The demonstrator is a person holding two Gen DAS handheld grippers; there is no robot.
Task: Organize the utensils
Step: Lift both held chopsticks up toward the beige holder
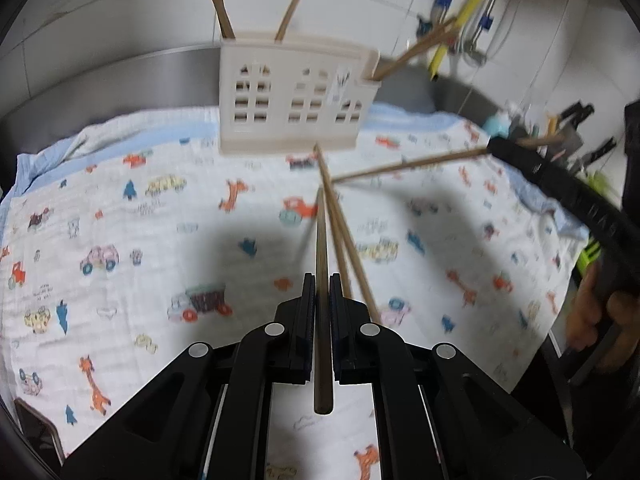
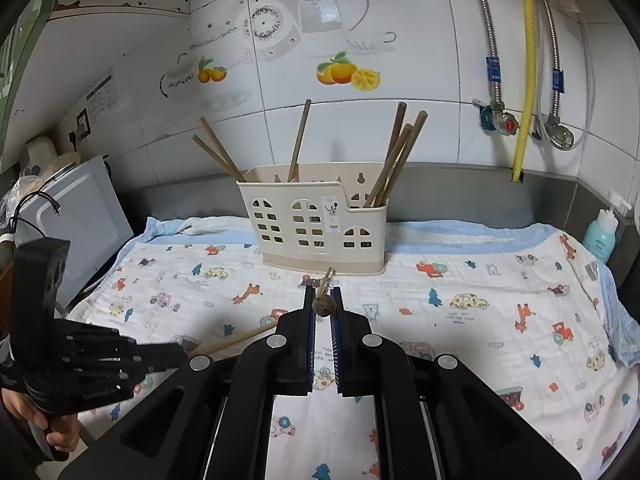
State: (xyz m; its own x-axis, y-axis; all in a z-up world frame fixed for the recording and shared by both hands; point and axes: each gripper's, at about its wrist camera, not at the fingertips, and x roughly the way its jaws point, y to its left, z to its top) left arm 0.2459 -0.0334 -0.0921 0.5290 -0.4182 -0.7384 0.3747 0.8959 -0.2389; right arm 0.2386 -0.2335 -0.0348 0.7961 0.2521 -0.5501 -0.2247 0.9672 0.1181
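While I look along the left gripper [image 1: 322,280], I see its jaws pressed together on a wooden chopstick [image 1: 321,264] that points toward twelve o'clock at the cream utensil holder [image 1: 296,96]. Two more chopsticks [image 1: 344,232] lie on the cloth just under it, angled toward one o'clock. In the right wrist view, the right gripper [image 2: 324,294] is clamped on its own chopstick [image 2: 323,305], seen nearly end-on.

The holder stands upright at twelve o'clock on a white printed cloth [image 2: 460,320] with cars, giraffes and trees and a pale blue border. The cloth covers a counter with a grey steel back edge [image 2: 460,184]. Several chopsticks stand tilted in the holder: two at its left, one in the middle, a bunch in the lower right compartment.

Behind it is a white tiled wall [image 2: 420,20] with teapot and orange decals. At two o'clock, braided hoses and a yellow pipe [image 2: 528,68] run down to valves. A teal bottle [image 2: 602,236] sits at three o'clock; a white appliance [image 2: 76,216] stands at nine o'clock.
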